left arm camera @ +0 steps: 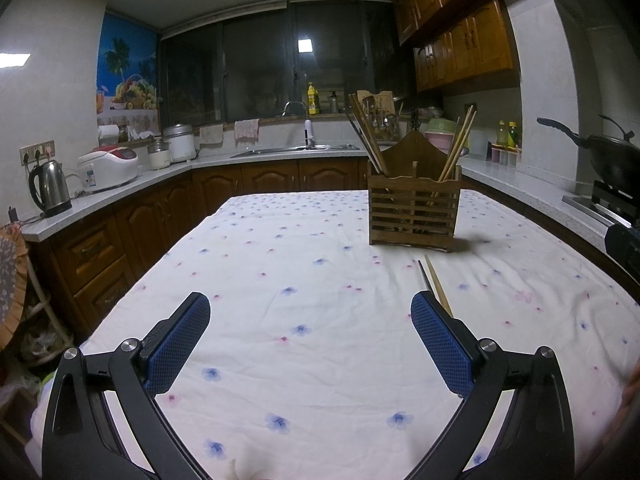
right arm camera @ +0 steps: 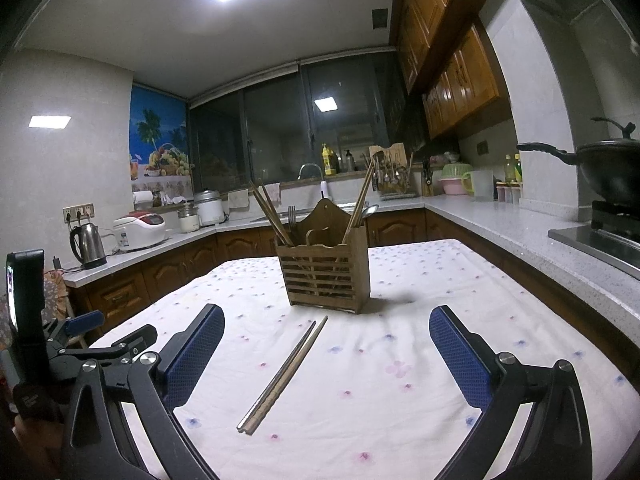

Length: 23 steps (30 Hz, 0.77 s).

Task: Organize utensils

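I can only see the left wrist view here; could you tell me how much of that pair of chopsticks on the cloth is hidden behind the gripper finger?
Observer: In the right wrist view the whole pair of chopsticks shows, lying side by side on the tablecloth, one metal and one wooden.
Operator: Thank you. Where do they sit relative to the right gripper?
Observer: Between its open fingers; the right gripper touches neither stick.
Operator: And does the wooden holder contain anything besides chopsticks?
Observer: Yes. The wooden holder has a fork standing in its left compartment and a spoon showing at its right one.
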{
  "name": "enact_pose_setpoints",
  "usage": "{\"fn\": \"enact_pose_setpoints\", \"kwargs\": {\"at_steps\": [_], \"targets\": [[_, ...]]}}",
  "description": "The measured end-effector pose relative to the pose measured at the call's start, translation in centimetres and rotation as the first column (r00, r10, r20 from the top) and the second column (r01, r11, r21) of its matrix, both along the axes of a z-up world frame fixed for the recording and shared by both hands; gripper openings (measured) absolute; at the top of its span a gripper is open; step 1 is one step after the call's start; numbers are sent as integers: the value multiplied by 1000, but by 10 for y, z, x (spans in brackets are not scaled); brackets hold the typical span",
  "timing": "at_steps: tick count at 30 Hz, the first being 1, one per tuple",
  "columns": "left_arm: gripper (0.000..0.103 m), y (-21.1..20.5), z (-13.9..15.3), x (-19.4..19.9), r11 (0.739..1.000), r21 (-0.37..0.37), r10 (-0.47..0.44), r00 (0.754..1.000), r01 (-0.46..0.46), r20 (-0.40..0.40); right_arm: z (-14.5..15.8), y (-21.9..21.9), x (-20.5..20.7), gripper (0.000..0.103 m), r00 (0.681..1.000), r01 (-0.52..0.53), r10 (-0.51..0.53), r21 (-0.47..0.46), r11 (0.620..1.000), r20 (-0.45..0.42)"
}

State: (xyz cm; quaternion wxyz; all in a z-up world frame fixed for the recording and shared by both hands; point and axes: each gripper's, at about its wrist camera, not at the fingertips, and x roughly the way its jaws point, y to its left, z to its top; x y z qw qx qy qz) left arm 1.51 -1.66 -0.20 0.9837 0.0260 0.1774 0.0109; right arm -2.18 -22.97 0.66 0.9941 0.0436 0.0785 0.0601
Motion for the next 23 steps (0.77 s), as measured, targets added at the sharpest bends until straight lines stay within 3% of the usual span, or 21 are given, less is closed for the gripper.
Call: {"fn": "enact_pose_setpoints", "kwargs": {"at_steps": [23], "targets": [[103, 6, 2, 5, 1000, -15, -10, 1000, 9, -30, 2, 15, -2, 103, 1000, 8, -8, 6, 1000, -24]]}}
